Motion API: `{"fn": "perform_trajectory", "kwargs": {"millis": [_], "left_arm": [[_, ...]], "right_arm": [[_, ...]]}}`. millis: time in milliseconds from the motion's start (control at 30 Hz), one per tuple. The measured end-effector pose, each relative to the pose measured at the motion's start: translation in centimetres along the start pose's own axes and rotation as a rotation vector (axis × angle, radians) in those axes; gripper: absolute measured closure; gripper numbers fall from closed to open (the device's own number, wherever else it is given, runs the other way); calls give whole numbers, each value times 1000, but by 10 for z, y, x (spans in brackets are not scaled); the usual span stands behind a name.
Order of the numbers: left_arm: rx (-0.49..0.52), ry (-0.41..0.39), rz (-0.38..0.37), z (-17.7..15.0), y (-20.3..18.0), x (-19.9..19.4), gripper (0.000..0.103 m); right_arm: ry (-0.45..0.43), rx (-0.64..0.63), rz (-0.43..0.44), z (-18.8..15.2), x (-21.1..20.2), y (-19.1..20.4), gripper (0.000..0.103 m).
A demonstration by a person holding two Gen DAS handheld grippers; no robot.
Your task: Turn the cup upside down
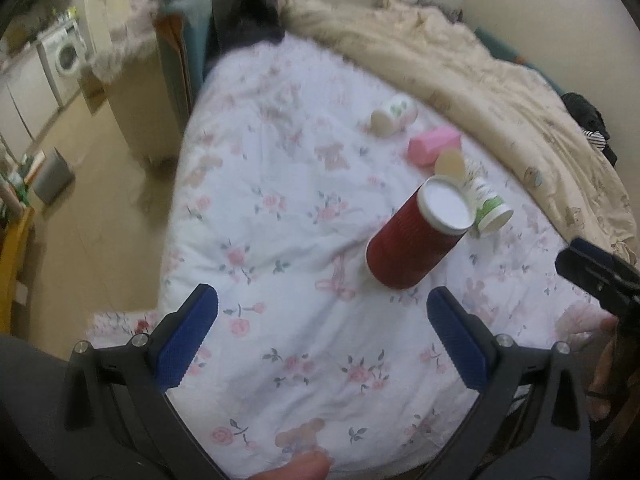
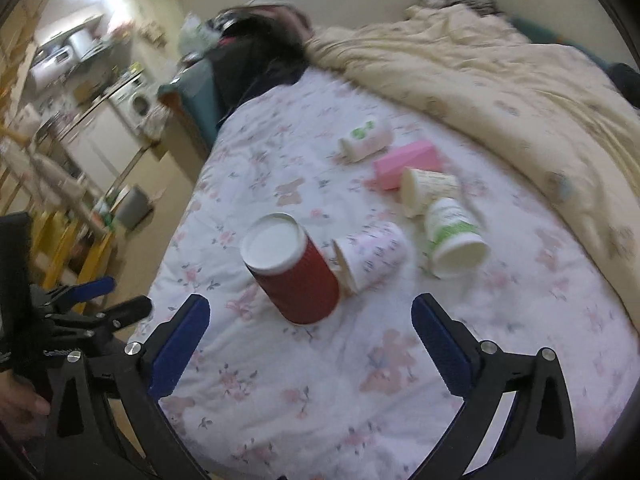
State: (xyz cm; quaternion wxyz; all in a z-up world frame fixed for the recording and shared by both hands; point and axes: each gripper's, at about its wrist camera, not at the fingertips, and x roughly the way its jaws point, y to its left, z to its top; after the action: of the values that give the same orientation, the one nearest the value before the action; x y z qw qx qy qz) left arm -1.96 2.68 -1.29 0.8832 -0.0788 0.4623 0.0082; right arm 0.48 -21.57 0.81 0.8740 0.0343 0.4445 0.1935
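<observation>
Blue-padded fingers of the left gripper (image 1: pixel 322 344) and right gripper (image 2: pixel 310 346) stand spread wide, gripping and touching nothing, above a floral quilt (image 1: pixel 280 208). Just beyond them the red cup (image 2: pixel 294 266) sits inverted, white base up, touching a toppled floral paper cup (image 2: pixel 370 254).

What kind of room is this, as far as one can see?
Probably a small studio flat: the cups lie on a bed with a floral quilt and a beige blanket, while a washing machine stands nearby in a kitchen-like corner.
</observation>
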Motion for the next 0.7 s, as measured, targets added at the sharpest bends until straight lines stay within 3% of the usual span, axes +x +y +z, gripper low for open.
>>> {"fn": "perform_trajectory", "kwargs": {"millis": [100,233,467,700], "left_arm": [[-2,-61,1,-6,-3,-15,0],[-41,-137,-2,-14,0,-31,0],[16,-172,61,-28,-14,-30,0],[-1,-154,50,-29,-15,-23,0]], "right_arm": [[-66,15,-55,-13,-16,1,0],[-91,30,-75,-31,-20,3,0],[-164,-40,-136,-45,-24,15,0],[-161,-32,-143,-44,-18,14,0]]}}
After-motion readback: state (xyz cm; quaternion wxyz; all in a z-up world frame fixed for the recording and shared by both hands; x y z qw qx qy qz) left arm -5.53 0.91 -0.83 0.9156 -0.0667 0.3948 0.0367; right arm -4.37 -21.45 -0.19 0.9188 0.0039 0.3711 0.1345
